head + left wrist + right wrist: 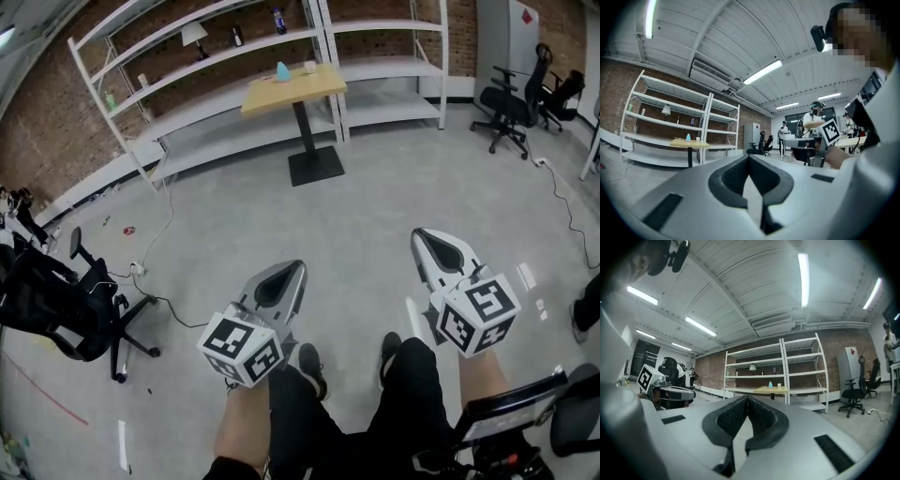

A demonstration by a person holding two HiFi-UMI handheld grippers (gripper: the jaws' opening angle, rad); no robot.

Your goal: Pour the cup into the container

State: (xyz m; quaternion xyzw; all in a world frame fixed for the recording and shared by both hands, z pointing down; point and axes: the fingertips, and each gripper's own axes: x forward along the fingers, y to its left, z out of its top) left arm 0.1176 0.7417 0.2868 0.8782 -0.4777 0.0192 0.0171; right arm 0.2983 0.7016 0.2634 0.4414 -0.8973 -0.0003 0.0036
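Note:
Far across the room stands a small wooden table point(295, 86) on a black pedestal. On it are a light blue container point(283, 70) and a small white cup point(309, 67). The same table point(769, 390), blue container point(770, 385) and cup point(779, 386) show small in the right gripper view, and the table point(690, 144) also in the left gripper view. My left gripper point(292, 270) and right gripper point(422, 236) are held level over the floor, far from the table. Both have their jaws shut with nothing between them.
White shelving point(187, 75) runs along the brick wall behind the table. Black office chairs stand at the left point(66, 300) and back right point(511, 108). Cables point(159, 300) lie on the grey floor. People stand at desks point(813, 117) to the side.

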